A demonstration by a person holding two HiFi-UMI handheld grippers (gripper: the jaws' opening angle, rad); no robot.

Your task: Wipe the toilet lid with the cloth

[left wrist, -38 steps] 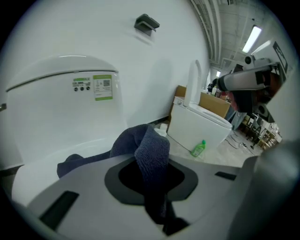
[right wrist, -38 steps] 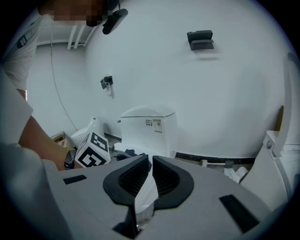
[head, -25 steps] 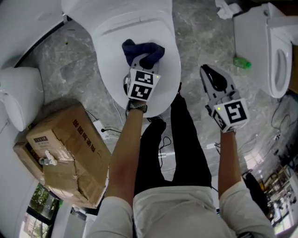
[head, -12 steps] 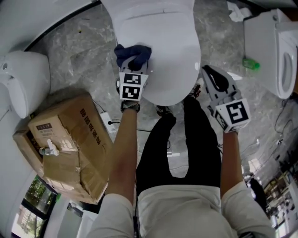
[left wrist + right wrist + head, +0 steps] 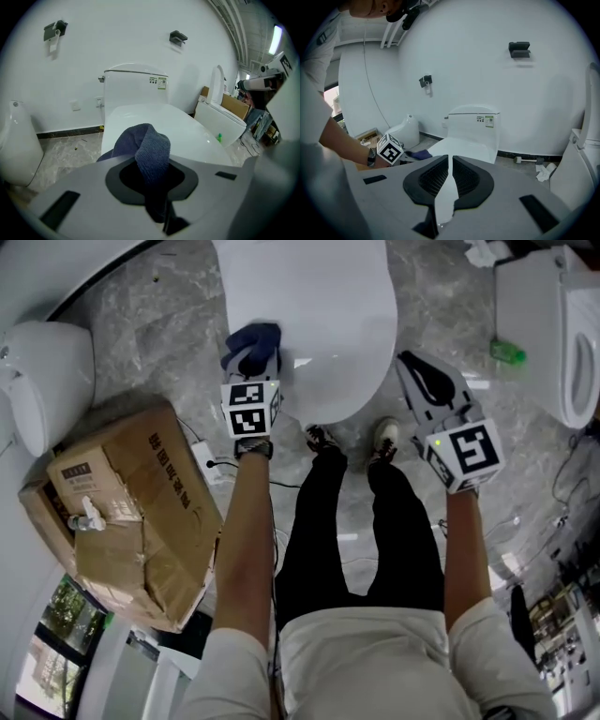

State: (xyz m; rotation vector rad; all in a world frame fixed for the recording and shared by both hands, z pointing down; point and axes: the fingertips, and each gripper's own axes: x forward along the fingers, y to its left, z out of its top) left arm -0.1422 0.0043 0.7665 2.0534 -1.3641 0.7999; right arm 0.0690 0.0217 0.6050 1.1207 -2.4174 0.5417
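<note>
The white toilet lid (image 5: 314,324) lies closed at the top of the head view. A dark blue cloth (image 5: 253,338) rests on its left front edge, and my left gripper (image 5: 251,356) is shut on it. In the left gripper view the cloth (image 5: 149,150) bulges up between the jaws, with the lid (image 5: 159,119) and tank (image 5: 133,86) beyond. My right gripper (image 5: 412,367) hangs over the floor just right of the lid's front, shut with nothing in it. In the right gripper view, the lid (image 5: 466,149) shows through a thin slit between its jaws.
A crumpled cardboard box (image 5: 127,521) sits on the floor at the left, with a white fixture (image 5: 47,381) behind it. A second toilet (image 5: 553,334) and a green bottle (image 5: 506,351) are at the right. The person's shoes (image 5: 323,439) stand just in front of the bowl, with cables nearby.
My left gripper has dragged the cloth from the middle of the lid to its left front edge. The right gripper has shifted a little and stays shut.
</note>
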